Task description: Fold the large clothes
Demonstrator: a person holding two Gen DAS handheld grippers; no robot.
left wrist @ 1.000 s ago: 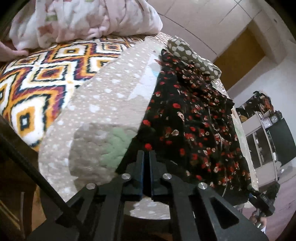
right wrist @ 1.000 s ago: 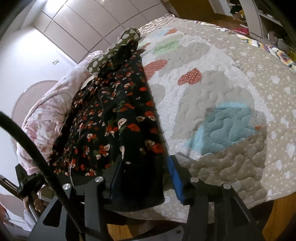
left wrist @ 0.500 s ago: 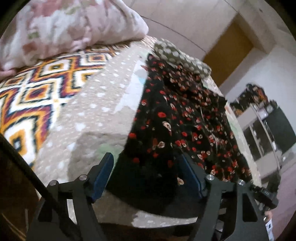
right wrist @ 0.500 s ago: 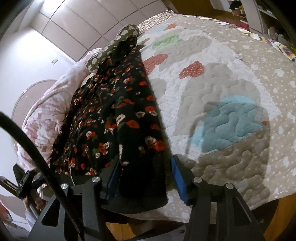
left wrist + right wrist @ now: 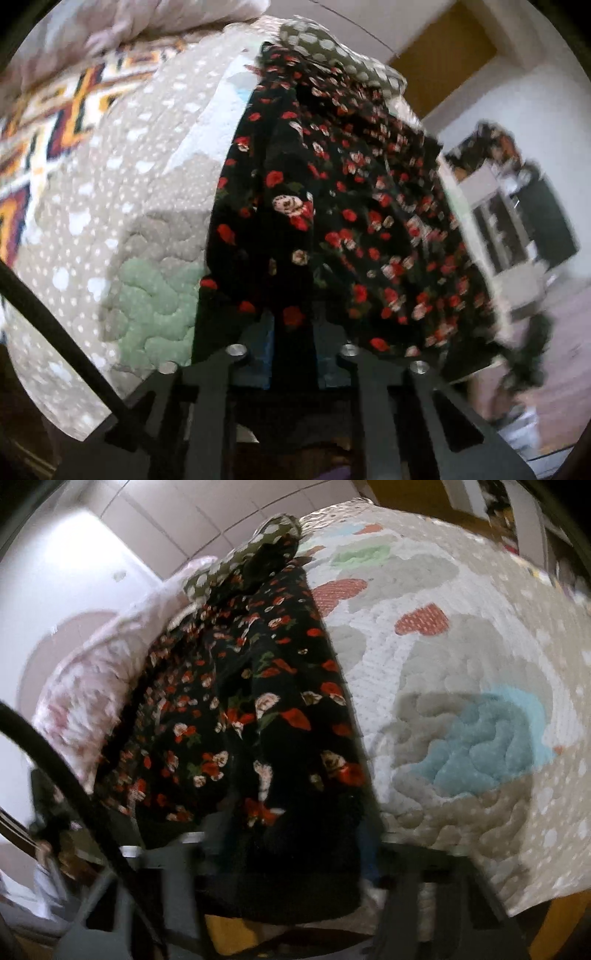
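A black garment with red and cream flowers lies lengthwise on the quilted bed cover, its near hem at the bed's edge. My left gripper has its jaws closing, pinching that hem at its left corner, with cloth filling the narrow gap between the blue pads. In the right wrist view the same garment drapes over my right gripper. Its jaws are closing too, with the right corner of the hem bunched between them. That view is blurred and the cloth hides most of the fingers.
An olive cloth with pale spots sits at the garment's far end. A pink flowered duvet is heaped beyond the garment, and a bright geometric blanket covers the bed's left part. Shelving stands past the bed.
The left jaws went from shut beside the hem to wide open around it, then closed on the cloth. Both grippers moved forward onto the hem, and the right jaws narrowed around it.
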